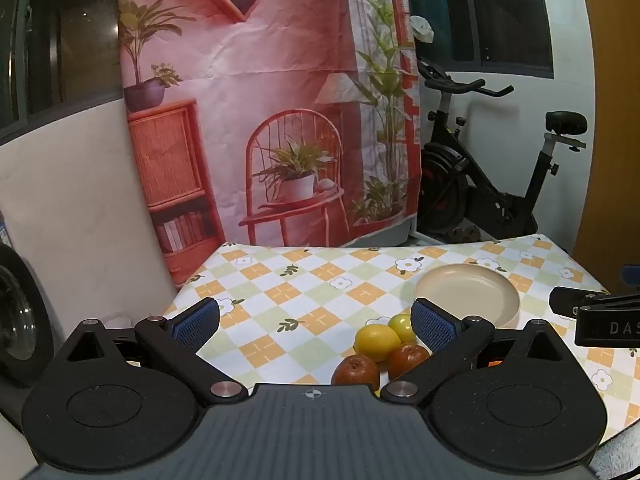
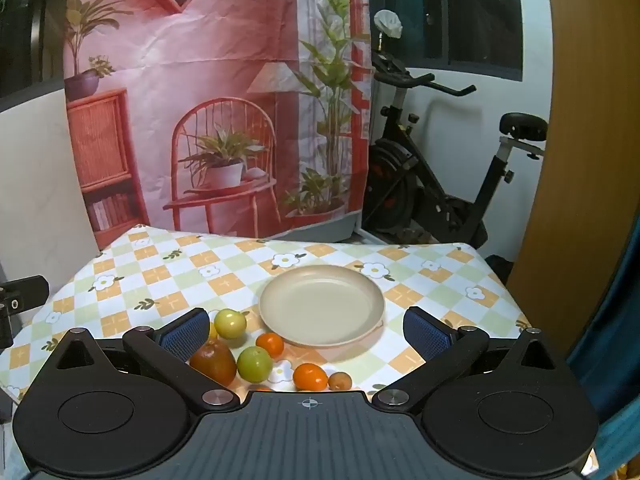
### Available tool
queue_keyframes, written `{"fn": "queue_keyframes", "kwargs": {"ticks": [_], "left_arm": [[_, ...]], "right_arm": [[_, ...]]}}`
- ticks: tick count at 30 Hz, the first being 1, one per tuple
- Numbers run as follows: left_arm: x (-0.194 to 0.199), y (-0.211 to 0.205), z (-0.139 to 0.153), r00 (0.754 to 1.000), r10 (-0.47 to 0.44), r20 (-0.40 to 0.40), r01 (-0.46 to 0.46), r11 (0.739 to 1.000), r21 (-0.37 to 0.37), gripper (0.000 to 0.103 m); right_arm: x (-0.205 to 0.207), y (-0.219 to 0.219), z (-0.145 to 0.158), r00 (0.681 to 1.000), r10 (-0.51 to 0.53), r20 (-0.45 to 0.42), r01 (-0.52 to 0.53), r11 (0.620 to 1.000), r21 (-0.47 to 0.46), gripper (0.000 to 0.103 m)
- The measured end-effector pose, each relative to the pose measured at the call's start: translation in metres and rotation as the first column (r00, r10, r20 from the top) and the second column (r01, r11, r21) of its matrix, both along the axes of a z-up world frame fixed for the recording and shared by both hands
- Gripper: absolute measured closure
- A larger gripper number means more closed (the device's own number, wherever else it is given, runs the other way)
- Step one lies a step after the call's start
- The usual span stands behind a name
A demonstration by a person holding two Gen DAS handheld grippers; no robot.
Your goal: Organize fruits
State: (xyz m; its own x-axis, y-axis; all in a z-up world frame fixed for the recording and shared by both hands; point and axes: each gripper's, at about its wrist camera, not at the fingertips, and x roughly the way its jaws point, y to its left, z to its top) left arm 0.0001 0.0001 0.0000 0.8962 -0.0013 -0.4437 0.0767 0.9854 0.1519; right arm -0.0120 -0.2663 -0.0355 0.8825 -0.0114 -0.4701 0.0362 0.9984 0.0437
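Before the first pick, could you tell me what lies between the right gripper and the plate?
In the right wrist view, only bare tablecloth separates the right gripper from the plate.

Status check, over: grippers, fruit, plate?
Left gripper and right gripper open, empty. Fruits loose on the tablecloth beside the plate. Plate empty. Nothing blocking.

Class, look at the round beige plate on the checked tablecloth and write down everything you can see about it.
The round beige plate is shallow, with a raised rim and a flat, matte centre; it looks like plastic or ceramic. It is empty and sits level on the orange, green and white checked tablecloth with flower prints, towards the far right of the table. Nothing touches it: the small orange fruit lies just short of its near-left edge, and the other fruits lie further off.
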Motion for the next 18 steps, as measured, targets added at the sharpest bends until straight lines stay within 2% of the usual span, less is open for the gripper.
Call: {"fn": "queue_keyframes", "kwargs": {"ticks": [7,18], "left_arm": [[-0.0016,0.0028,0.0035,1.0,0.006,0.01,-0.006,0.999,-0.033,0.0],[-0.0061,0.005,-0.0014,0.999,-0.007,0.035,0.008,1.0,-0.028,0.0]], "right_arm": [[-0.0023,-0.0002,0.0009,1.0,0.0,0.017,0.0,1.0,0.0,0.0],[-0.0028,0.0001,0.0006,1.0,0.0,0.025,0.0,1.0,0.002,0.0]]}}
